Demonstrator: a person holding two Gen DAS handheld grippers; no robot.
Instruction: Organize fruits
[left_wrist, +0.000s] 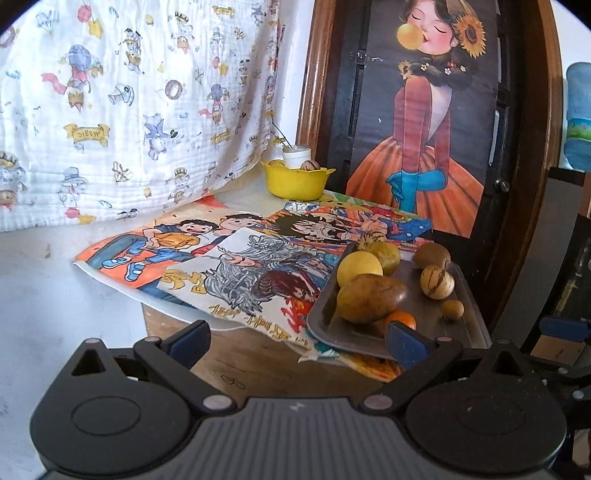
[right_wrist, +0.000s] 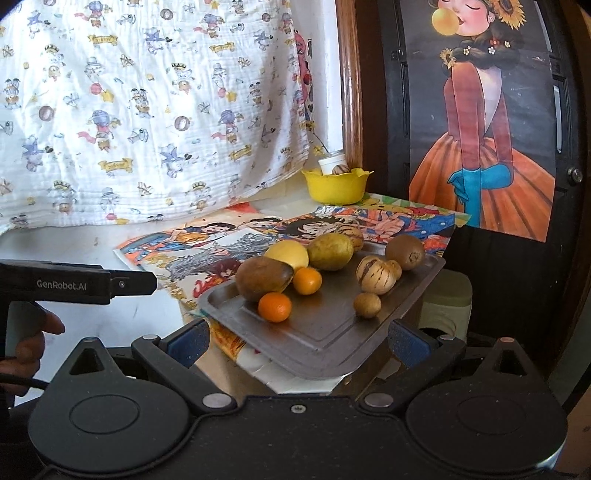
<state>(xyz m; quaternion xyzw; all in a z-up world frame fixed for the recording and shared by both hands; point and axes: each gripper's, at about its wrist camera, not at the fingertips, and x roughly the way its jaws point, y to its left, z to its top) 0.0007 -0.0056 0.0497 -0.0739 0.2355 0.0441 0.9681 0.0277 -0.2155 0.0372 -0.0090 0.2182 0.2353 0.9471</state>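
We see fruits (right_wrist: 306, 280) on a tray (right_wrist: 325, 332) atop drawings (right_wrist: 221, 251); behind them sits a bowl (right_wrist: 338, 190) (a jar (right_wrist: 332, 162) inside), cloth (right_wrist: 147, 110) hanging left.

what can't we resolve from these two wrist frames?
- Yellow bowl contents: the rim hides all but a white jar and one striped fruit, both views.
- Second orange: left wrist view shows one orange, half behind the left gripper fingertip.
- Tray's near corner: overhangs the table, support unseen.
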